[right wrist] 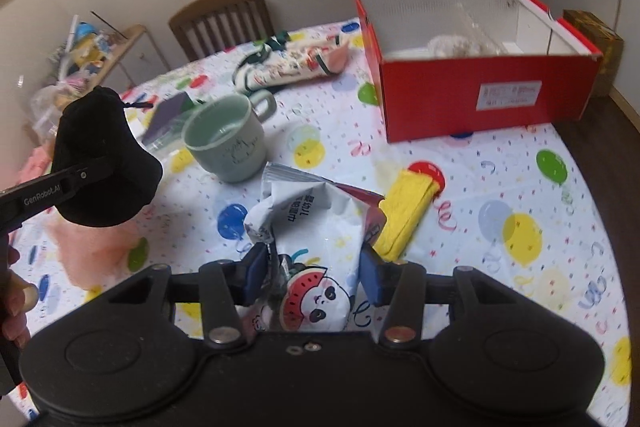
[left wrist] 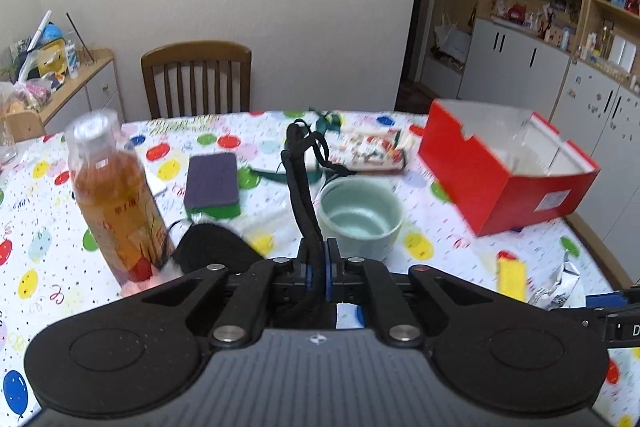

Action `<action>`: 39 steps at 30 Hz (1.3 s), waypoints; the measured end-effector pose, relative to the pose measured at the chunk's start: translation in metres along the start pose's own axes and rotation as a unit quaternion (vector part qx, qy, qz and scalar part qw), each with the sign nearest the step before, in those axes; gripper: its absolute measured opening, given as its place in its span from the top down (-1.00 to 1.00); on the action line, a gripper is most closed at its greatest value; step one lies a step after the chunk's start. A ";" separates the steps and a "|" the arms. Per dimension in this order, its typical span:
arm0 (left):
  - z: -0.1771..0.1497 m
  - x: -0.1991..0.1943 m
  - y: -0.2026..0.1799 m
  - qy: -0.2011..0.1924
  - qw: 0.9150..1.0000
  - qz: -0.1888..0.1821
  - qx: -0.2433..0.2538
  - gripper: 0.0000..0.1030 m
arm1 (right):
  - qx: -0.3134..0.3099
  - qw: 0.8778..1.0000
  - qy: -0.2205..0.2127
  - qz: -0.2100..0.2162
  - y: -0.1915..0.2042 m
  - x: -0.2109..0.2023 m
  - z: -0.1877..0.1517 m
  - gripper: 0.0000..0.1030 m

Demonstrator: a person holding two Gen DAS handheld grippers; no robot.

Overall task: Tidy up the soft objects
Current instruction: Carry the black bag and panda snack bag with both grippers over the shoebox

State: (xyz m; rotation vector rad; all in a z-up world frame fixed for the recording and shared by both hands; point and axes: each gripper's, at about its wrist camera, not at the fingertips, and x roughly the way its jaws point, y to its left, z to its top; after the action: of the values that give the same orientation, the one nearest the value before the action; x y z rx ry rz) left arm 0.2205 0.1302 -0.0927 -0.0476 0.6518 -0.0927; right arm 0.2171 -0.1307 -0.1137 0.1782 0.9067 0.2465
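My left jaws (left wrist: 319, 259) are clamped on a black strap (left wrist: 304, 183); its pouch (right wrist: 105, 163) hangs above the table (right wrist: 500, 163). My right jaws (right wrist: 316, 269) pinch a crinkled snack bag (right wrist: 316, 227) (panda print), near the mug (right wrist: 226, 143).

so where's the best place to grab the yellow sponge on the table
Take the yellow sponge across its narrow width, coming down from above. It lies flat on the balloon tablecloth as a long slab, so the fingers can straddle the long edges. Go for the far half, since the snack bag crowds its near end.
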 end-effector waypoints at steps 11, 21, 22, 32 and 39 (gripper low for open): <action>0.033 -0.030 -0.033 -0.027 0.999 -0.021 -0.017 0.90 | -0.008 0.999 -0.021 0.036 -0.043 -0.040 0.038 0.09; 0.070 -0.035 -0.089 -0.046 0.996 -0.078 -0.020 0.89 | -0.022 0.998 -0.043 0.034 -0.087 -0.063 0.080 0.09; 0.074 -0.032 -0.095 -0.046 0.995 -0.085 -0.020 0.89 | -0.023 0.998 -0.046 0.034 -0.092 -0.065 0.085 0.09; 0.115 0.001 -0.159 -0.040 0.989 -0.140 -0.007 0.89 | -0.024 0.995 -0.090 0.029 -0.135 -0.079 0.127 0.09; 0.134 0.031 -0.201 -0.040 0.985 -0.170 0.006 0.89 | -0.027 0.994 -0.101 0.020 -0.163 -0.078 0.153 0.09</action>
State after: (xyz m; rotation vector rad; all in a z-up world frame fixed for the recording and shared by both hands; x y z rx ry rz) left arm 0.3119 -0.0707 0.0097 -0.1496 0.5574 -0.4215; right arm 0.3151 -0.3161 -0.0036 0.1674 0.6953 0.2847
